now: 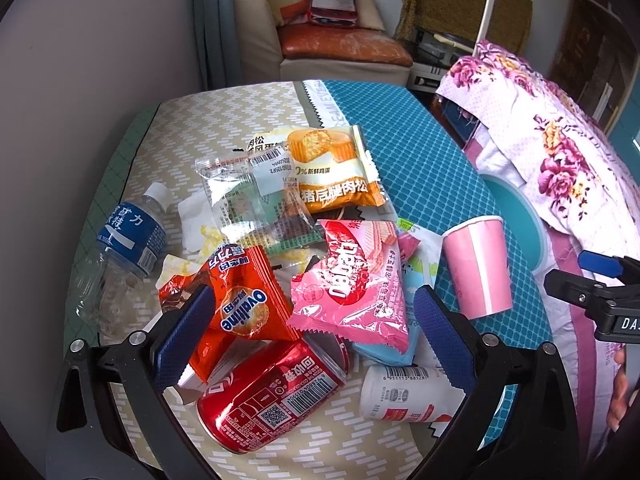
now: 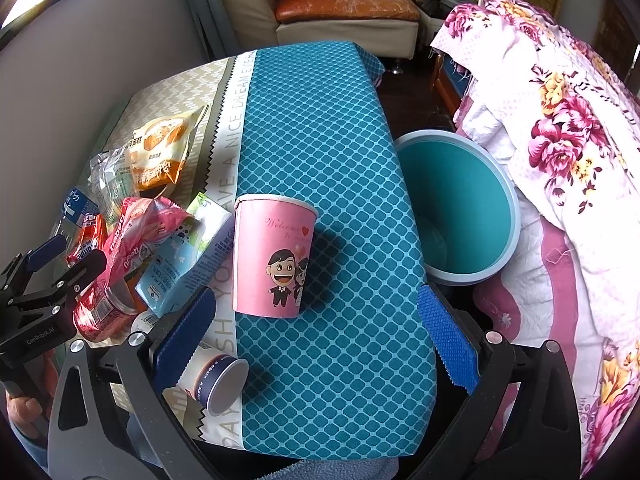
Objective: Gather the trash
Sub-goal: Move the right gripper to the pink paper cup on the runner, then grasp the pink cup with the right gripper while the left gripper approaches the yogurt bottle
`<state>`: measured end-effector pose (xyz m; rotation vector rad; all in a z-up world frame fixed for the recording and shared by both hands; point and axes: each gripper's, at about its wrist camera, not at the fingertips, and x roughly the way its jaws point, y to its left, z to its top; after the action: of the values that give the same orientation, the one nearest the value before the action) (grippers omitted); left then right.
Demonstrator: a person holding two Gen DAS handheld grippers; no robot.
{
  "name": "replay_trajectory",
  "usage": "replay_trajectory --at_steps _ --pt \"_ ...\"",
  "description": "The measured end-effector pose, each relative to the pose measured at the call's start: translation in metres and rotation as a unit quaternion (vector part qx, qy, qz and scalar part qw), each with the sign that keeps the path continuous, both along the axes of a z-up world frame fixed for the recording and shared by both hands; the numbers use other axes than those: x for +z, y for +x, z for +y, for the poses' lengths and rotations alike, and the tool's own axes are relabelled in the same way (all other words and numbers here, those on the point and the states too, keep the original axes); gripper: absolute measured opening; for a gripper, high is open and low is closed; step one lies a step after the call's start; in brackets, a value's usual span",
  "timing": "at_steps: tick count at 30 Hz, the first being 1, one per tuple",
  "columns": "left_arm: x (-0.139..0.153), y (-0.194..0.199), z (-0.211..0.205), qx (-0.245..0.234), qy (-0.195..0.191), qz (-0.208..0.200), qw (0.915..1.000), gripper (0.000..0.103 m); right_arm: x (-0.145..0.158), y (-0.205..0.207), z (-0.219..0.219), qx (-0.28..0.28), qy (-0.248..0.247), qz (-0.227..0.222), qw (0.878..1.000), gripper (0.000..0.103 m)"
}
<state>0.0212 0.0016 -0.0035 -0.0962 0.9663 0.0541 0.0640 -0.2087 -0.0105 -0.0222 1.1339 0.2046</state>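
Over the near edge of the surface (image 2: 320, 128): 2 grippers, both with fingers spread apart and nothing between them.

- Left gripper (image 1: 316, 332): poised above the litter pile, its blue pads flanking an orange Ovaltine wrapper (image 1: 240, 304) and a pink wafer wrapper (image 1: 352, 288); it touches neither. Judged placement: lined up for a first pick from the heap.
- Right gripper (image 2: 320, 336): poised over the teal half of the cloth, aimed at the pink paper cup (image 2: 272, 256), which stands upright and apart from the pile. The likely reason is that the cup is the easiest lone item and nearest the bin.
- Teal bin (image 2: 460, 208): off the right side of the surface, mouth up, apparently empty; judged the destination for all trash.
- Further trash, outward from the left gripper: red soda can (image 1: 272, 396) on its side; white yoghurt bottle (image 1: 404, 394) on its side; clear water bottle (image 1: 120, 252) lying at the left; orange cake wrapper (image 1: 336, 168); clear wrapper (image 1: 256, 200).
- Small paper cup (image 2: 220, 380): on its side, partly behind the right gripper's left finger.

Hard to make out: crumpled paper under the wrappers, a pale blue packet largely covered, and the bin's base, cut off by the surface edge and a floral quilt (image 2: 560, 120).
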Motion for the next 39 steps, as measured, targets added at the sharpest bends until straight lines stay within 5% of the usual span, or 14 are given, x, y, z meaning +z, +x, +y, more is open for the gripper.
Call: replay_trajectory --at_steps 25,39 --pt "-0.007 -0.002 -0.002 -0.022 -0.006 0.008 0.9997 0.099 -0.010 0.004 0.002 0.004 0.015 0.019 1.000 0.097" --pt "-0.018 -0.002 0.005 -0.036 -0.007 0.011 0.9993 0.099 -0.041 0.048 0.015 0.034 0.052 0.063 0.996 0.097"
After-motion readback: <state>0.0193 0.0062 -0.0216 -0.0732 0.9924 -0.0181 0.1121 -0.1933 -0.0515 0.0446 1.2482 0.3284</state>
